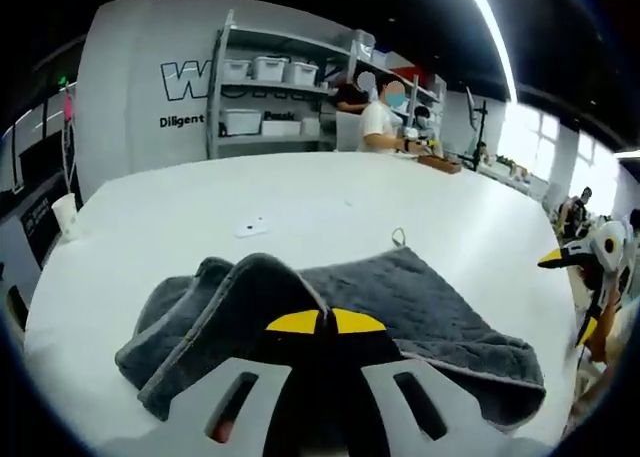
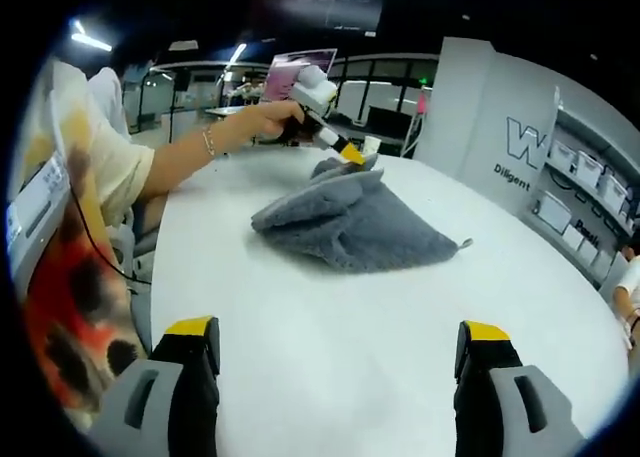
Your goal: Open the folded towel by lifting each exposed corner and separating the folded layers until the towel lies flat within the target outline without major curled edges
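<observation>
The right gripper (image 2: 337, 349) hangs over bare white desk (image 2: 330, 307), its yellow-tipped fingers (image 2: 190, 329) spread wide apart. Well ahead, the left gripper (image 2: 350, 154), held in a person's hand (image 2: 268, 120), pinches a raised fold of the rumpled grey towel (image 2: 350, 225).

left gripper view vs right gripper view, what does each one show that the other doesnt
Left gripper view: the left gripper shut on a raised fold of the grey towel, a paper cup at the table edge, and people by the shelves.

Right gripper view: the right gripper open above bare white table, and the person's hand holding the left gripper.

Both: the towel with its hanging loop, and the table.
</observation>
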